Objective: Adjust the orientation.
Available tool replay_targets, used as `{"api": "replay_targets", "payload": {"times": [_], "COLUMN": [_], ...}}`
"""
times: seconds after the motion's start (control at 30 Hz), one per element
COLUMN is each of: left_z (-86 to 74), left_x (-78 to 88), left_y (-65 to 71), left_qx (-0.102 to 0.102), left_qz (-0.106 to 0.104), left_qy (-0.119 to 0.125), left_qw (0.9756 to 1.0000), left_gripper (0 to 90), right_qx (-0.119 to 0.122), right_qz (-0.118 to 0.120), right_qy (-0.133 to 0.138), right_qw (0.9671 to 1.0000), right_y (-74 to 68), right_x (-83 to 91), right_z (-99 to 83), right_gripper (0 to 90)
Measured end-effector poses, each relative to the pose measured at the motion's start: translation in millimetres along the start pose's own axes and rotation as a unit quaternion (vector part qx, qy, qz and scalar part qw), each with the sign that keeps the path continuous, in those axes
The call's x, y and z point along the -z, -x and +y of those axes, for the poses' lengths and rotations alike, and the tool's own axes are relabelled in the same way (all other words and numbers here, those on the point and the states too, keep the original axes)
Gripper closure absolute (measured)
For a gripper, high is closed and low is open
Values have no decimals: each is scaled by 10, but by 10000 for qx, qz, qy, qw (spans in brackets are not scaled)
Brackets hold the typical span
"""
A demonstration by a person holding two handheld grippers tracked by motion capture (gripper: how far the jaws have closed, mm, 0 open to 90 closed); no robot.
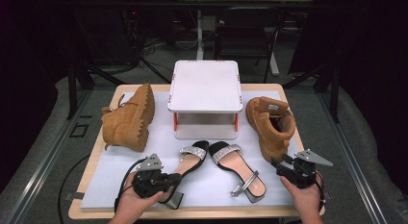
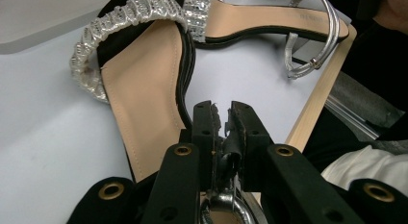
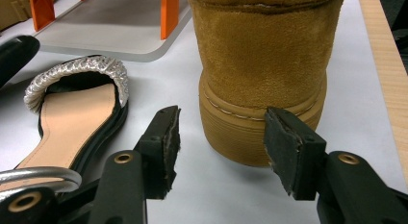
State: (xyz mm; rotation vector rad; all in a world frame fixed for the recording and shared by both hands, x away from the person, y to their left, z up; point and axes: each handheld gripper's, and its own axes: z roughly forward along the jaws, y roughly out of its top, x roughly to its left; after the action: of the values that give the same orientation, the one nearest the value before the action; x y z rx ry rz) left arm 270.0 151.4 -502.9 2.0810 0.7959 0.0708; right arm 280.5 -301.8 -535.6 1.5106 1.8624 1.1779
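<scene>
We see two sandals side by side before the little shelf — one boot left, one boot right.

Left hand enters from the near table edge and holds the left gripper, which lies low and nearly level, pointing right toward the sandal. In the left gripper view its jaws stand almost together, pinching a thin black strap at the sandal's heel end. Right hand holds the right gripper, angled forward and left at the near end of the boot. In the right gripper view its jaws stand wide apart, pads clear of the boot, nothing between them.
</scene>
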Motion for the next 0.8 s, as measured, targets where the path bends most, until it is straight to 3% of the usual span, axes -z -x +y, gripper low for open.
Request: {"api": "replay_targets", "payload": {"times": [0.13, 0.27, 0.6, 0.8], "left_z": [30, 31, 33, 59], "left_x": [-127, -207, -209, -236], "left_y": [61, 110, 110, 121], "left_qx": [-78, -231, -83, -10], "left_qz": [-75, -5, 37, 150], "left_qy": [-153, -319, -316, -469], "left_qw": [9998, 9992, 9995, 9988], "left_gripper": [811, 812, 799, 696], "right_qx": [0, -20, -20, -16], "right_qz": [-3, 12, 9, 16], "right_qy": [-1, 7, 9, 1], "right_qw": [10000, 10000, 10000, 10000], "right_y": [-3, 2, 3, -7], "right_x": [0, 0, -2, -7], "right_z": [-1, -3, -6, -6], "right_gripper": [466, 466, 466, 466]}}
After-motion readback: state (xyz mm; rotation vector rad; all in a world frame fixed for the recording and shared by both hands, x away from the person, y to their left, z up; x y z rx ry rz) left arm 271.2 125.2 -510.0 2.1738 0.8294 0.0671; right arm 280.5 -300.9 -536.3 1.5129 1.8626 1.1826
